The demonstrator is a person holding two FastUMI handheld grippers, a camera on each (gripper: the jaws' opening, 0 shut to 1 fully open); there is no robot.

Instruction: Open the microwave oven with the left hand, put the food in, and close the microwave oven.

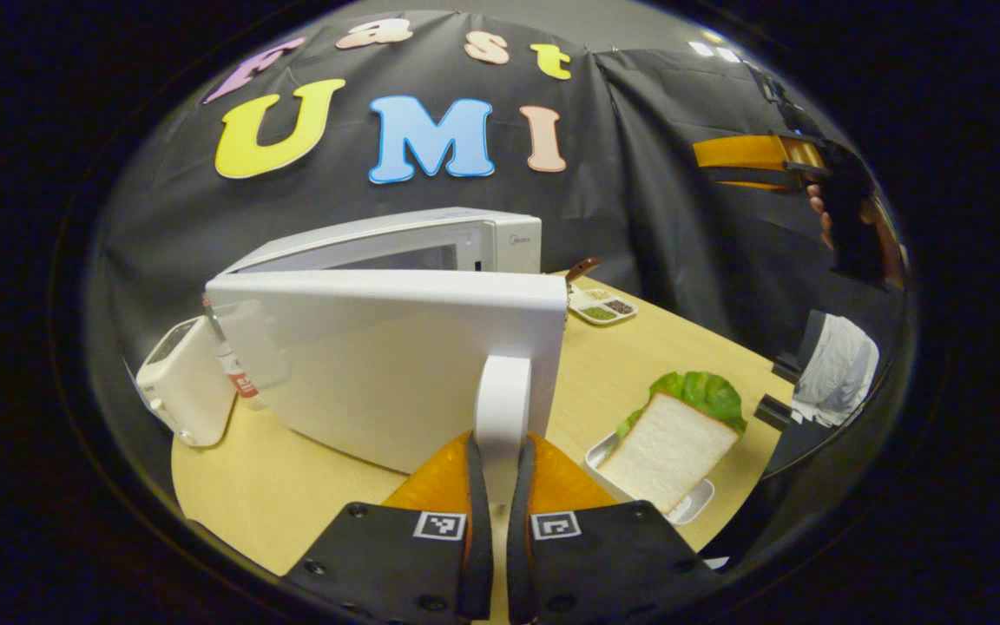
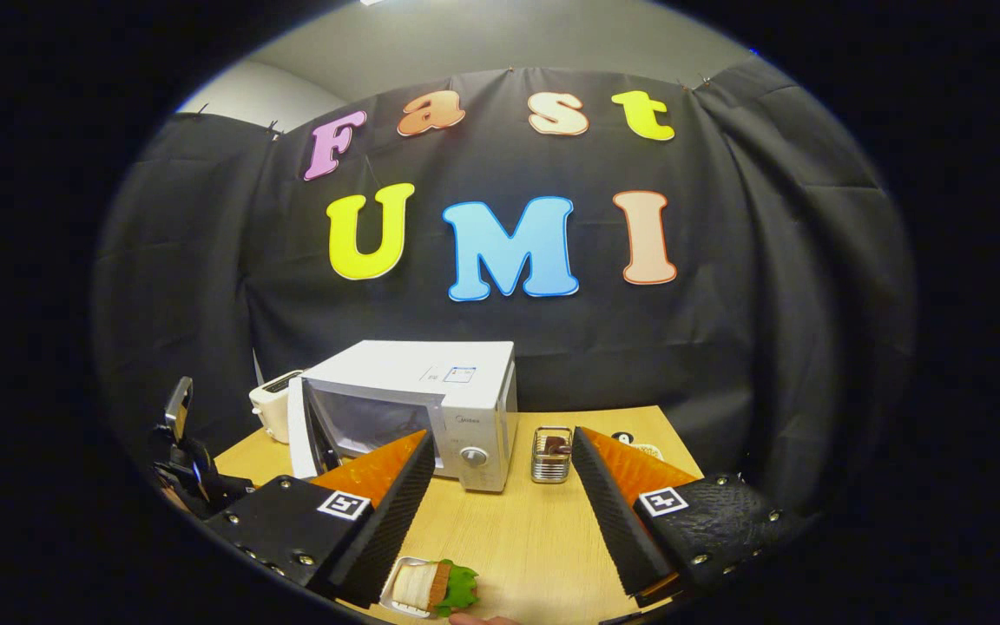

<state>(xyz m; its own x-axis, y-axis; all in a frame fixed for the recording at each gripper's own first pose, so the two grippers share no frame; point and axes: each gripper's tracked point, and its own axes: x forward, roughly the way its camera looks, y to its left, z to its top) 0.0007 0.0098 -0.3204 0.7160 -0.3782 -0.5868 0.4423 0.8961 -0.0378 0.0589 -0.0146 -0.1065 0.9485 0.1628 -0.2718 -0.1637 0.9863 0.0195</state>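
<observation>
The white microwave (image 1: 430,239) stands at the back of the table with its door (image 1: 378,365) swung out toward me. My left gripper (image 1: 501,443) is shut on the door's white upright handle (image 1: 503,399), one finger on each side. A sandwich with lettuce (image 1: 674,443) lies in a small white tray (image 1: 695,508) to the right of the door. In the right gripper view the microwave (image 2: 465,395) shows its open cavity, and the sandwich (image 2: 435,586) lies below. My right gripper (image 2: 500,438) hangs open and holds nothing above the table. The left gripper (image 2: 183,460) shows at the door's edge.
A white toaster (image 1: 183,382) and a small bottle (image 1: 235,373) stand left of the microwave. A divided dish of spices (image 1: 604,305) sits at the back right. A wire basket (image 2: 552,453) stands right of the microwave. The right gripper (image 1: 773,161), held by a hand, is high at right.
</observation>
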